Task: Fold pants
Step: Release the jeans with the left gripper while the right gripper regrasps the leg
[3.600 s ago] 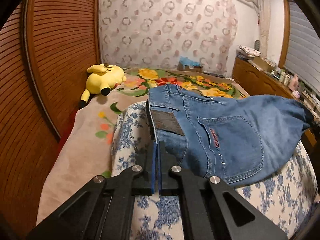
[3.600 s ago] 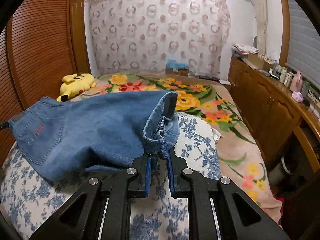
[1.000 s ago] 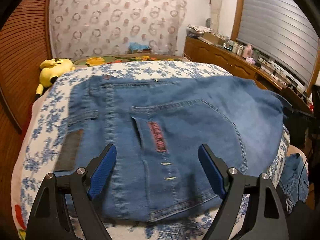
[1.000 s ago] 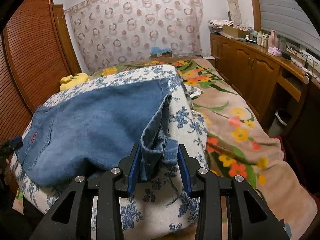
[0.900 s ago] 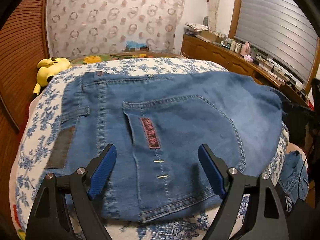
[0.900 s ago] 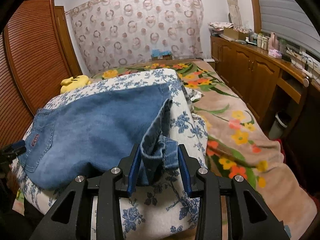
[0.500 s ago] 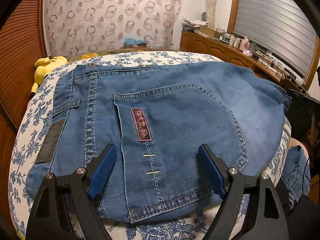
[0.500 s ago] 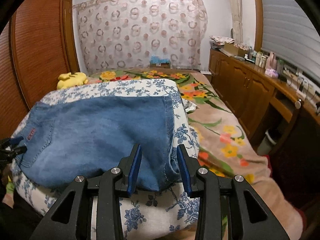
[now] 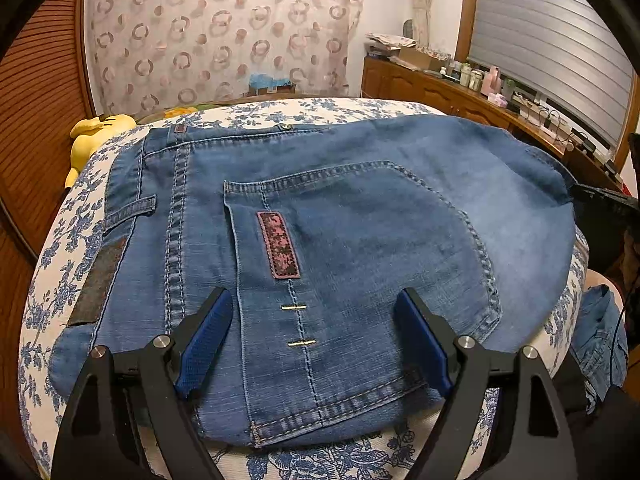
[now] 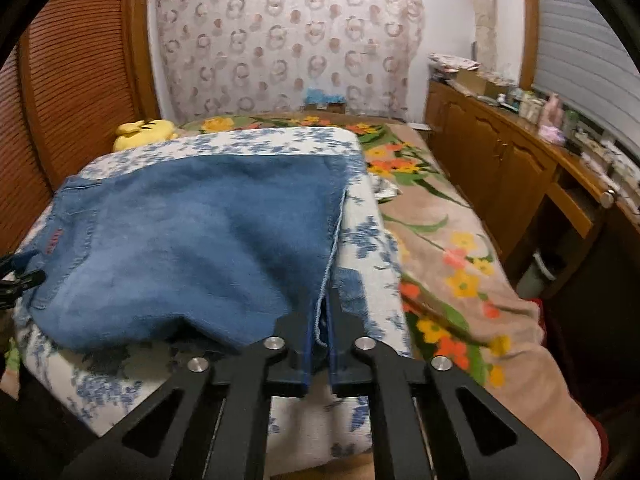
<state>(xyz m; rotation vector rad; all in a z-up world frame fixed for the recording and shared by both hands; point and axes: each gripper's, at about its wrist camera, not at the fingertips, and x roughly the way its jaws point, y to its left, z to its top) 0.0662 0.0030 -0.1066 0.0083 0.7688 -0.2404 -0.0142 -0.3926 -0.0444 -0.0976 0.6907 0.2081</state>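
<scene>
Blue denim pants [image 9: 340, 220] lie folded on a blue-flowered white cushion [image 9: 60, 280], seat side up, with a back pocket and a dark red label showing. My left gripper [image 9: 312, 332] is open and empty, its blue pads spread just above the pocket's lower part. In the right wrist view the pants [image 10: 192, 240] spread to the left. My right gripper [image 10: 319, 320] is shut on the pants' right edge near the front corner of the cushion [image 10: 360, 240].
A yellow plush toy [image 9: 96, 136] lies at the far left by the wooden slatted wall. A flowered bedspread [image 10: 452, 260] runs along the right. Wooden cabinets [image 10: 500, 168] with small items stand at the right wall. A patterned curtain [image 9: 224, 32] hangs behind.
My left gripper let go of the waistband, opened wide and came over the back pocket. My right gripper laid the leg end flat, then closed on the pants' right edge.
</scene>
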